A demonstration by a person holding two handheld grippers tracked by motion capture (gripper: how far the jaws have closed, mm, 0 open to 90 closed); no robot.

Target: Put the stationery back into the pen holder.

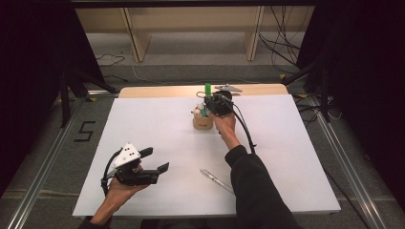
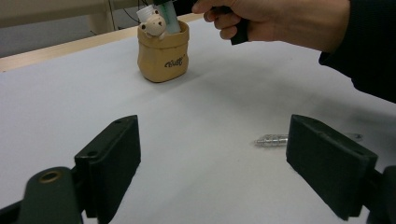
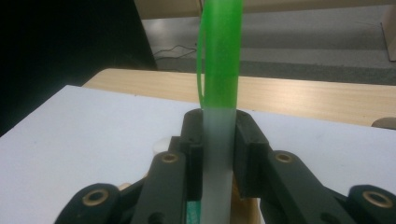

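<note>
- Nearby, at the near left of the white table: left claw wide open, nothing in it, resting in the hand. Might get in the way if swung across the table, so best left alone.
- Just past it, to the right: a clear pen lying flat on the table, close beside the dark sleeve. Could roll away, or drop off the near edge, if brushed by that sleeve.
- Farther out: right claw pinched tight on a green pen, held upright right over the little tan pot.
- Could slip crooked if squeezed too softly. Could bounce out if let go from too high.
- Could also bump the rim, the small bear or the other things standing in the pot. Probably enough to knock such a small pot over and spill it all.
- Beyond that, not far from the back edge of the table: could slide the pot that way with one hard push down at a slant.
</note>
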